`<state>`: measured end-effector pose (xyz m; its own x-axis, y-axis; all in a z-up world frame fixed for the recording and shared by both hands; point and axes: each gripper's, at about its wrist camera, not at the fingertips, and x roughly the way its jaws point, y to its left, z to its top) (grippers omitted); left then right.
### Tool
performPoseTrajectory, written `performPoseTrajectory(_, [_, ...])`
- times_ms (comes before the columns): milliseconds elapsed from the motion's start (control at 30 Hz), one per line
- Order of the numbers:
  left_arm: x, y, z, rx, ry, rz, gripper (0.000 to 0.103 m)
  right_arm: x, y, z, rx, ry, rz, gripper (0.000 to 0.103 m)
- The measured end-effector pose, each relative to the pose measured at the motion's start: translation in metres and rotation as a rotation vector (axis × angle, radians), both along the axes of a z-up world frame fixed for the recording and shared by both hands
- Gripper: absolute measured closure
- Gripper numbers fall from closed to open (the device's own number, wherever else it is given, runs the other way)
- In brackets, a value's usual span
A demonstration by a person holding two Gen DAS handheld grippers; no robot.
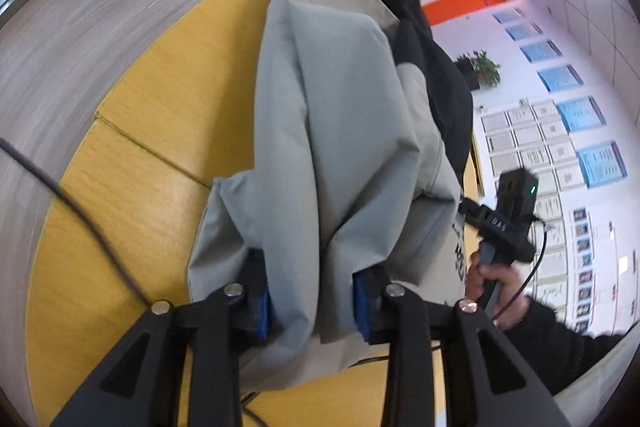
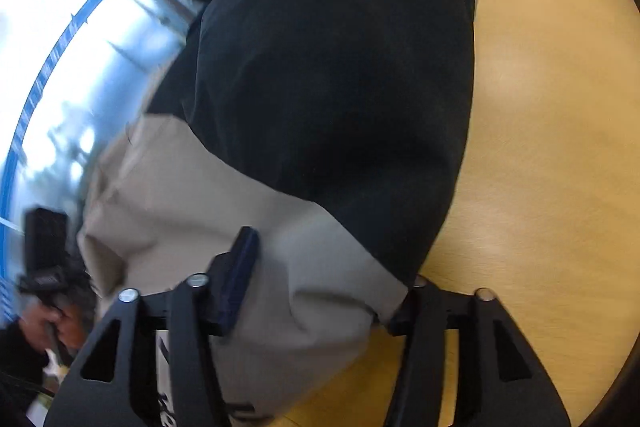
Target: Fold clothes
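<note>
A grey and black jacket point(image 1: 340, 115) hangs lifted above the yellow table point(image 1: 160, 107). My left gripper point(image 1: 312, 303) is shut on a bunch of its grey fabric, blue pads on either side. In the right wrist view the same jacket point(image 2: 328, 75) shows its black part above grey. My right gripper point(image 2: 316, 291) is shut on the grey fabric near the black part's edge. The right gripper's body, held in a hand, shows in the left wrist view point(image 1: 508, 227). The left gripper's body shows blurred in the right wrist view point(image 2: 44, 259).
The yellow wooden table point(image 2: 552, 107) has a seam across it. A black cable point(image 1: 72, 203) lies over its near left edge. Wood floor point(image 1: 100, 7) lies beyond the table. A wall with posters point(image 1: 560, 131) and a potted plant point(image 1: 484, 67) stand at the right.
</note>
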<state>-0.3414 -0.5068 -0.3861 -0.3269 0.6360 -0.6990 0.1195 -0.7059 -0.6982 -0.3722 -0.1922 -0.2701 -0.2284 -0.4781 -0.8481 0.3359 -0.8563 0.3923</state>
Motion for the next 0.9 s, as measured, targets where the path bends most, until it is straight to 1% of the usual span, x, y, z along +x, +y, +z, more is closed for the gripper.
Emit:
performPoseTrajectory(33, [0.0, 0.003, 0.005, -0.011, -0.013, 0.003, 0.062, 0.0, 0.001, 0.009, 0.028, 0.011, 0.002, 0.049])
performPoseTrajectory(67, [-0.001, 0.006, 0.009, -0.022, -0.026, 0.006, 0.054, 0.001, 0.002, 0.024, 0.061, 0.043, 0.001, 0.049])
performPoseTrajectory(100, [0.022, 0.003, 0.013, -0.033, -0.029, 0.006, 0.05, 0.004, 0.003, 0.042, 0.076, 0.088, 0.011, 0.047])
performPoseTrajectory(133, [0.033, 0.0, 0.023, -0.053, -0.02, 0.009, 0.049, 0.008, 0.003, 0.063, 0.072, 0.153, 0.034, 0.042])
performPoseTrajectory(167, [0.039, 0.002, 0.036, -0.074, 0.001, 0.013, 0.048, 0.016, 0.0, 0.089, 0.063, 0.258, 0.07, 0.028])
performPoseTrajectory(200, [0.045, 0.004, 0.049, -0.094, 0.023, 0.016, 0.046, 0.025, -0.007, 0.114, 0.047, 0.384, 0.119, 0.011])
performPoseTrajectory(233, [0.052, 0.006, 0.063, -0.115, 0.045, 0.019, 0.045, 0.032, -0.015, 0.131, 0.031, 0.485, 0.169, 0.005])
performPoseTrajectory(267, [0.062, -0.01, 0.069, -0.132, 0.064, 0.025, 0.042, 0.035, -0.028, 0.14, 0.021, 0.561, 0.236, 0.0])
performPoseTrajectory(300, [0.072, -0.013, 0.079, -0.14, 0.085, 0.04, 0.039, 0.032, -0.046, 0.14, 0.028, 0.584, 0.304, 0.0])
performPoseTrajectory(333, [0.082, -0.016, 0.089, -0.138, 0.103, 0.065, 0.038, 0.019, -0.068, 0.126, 0.056, 0.545, 0.364, 0.0])
performPoseTrajectory(367, [0.09, -0.033, 0.094, -0.137, 0.113, 0.086, 0.036, 0.006, -0.084, 0.105, 0.07, 0.477, 0.408, 0.012])
performPoseTrajectory(400, [0.098, -0.052, 0.097, -0.136, 0.122, 0.106, 0.036, -0.014, -0.104, 0.08, 0.063, 0.394, 0.431, 0.038])
performPoseTrajectory(433, [0.109, -0.064, 0.101, -0.133, 0.125, 0.123, 0.036, -0.027, -0.122, 0.058, 0.055, 0.33, 0.448, 0.048])
performPoseTrajectory(467, [0.117, -0.071, 0.106, -0.129, 0.12, 0.136, 0.036, -0.032, -0.135, 0.039, 0.049, 0.283, 0.465, 0.054])
performPoseTrajectory(533, [0.129, -0.079, 0.115, -0.124, 0.106, 0.152, 0.036, -0.043, -0.16, 0.001, 0.038, 0.188, 0.499, 0.051])
performPoseTrajectory(567, [0.134, -0.079, 0.12, -0.122, 0.107, 0.153, 0.036, -0.042, -0.169, -0.009, 0.028, 0.176, 0.516, 0.043])
performPoseTrajectory(600, [0.139, -0.079, 0.125, -0.119, 0.109, 0.154, 0.036, -0.037, -0.176, -0.011, 0.019, 0.191, 0.531, 0.035])
performPoseTrajectory(667, [0.143, -0.077, 0.127, -0.103, 0.119, 0.159, 0.036, -0.034, -0.184, -0.017, 0.005, 0.241, 0.538, 0.034])
performPoseTrajectory(733, [0.142, -0.074, 0.131, -0.107, 0.124, 0.147, 0.036, -0.032, -0.176, -0.026, -0.027, 0.26, 0.53, 0.033])
performPoseTrajectory(800, [0.137, -0.064, 0.137, -0.13, 0.14, 0.117, 0.036, -0.031, -0.17, -0.024, -0.044, 0.264, 0.527, 0.034])
performPoseTrajectory(833, [0.134, -0.059, 0.14, -0.146, 0.153, 0.099, 0.036, -0.028, -0.163, -0.016, -0.06, 0.274, 0.518, 0.034])
performPoseTrajectory(867, [0.137, -0.053, 0.148, -0.162, 0.173, 0.087, 0.036, -0.025, -0.155, -0.006, -0.085, 0.292, 0.503, 0.037])
performPoseTrajectory(900, [0.139, -0.048, 0.156, -0.177, 0.194, 0.075, 0.036, -0.017, -0.141, 0.009, -0.122, 0.33, 0.472, 0.037])
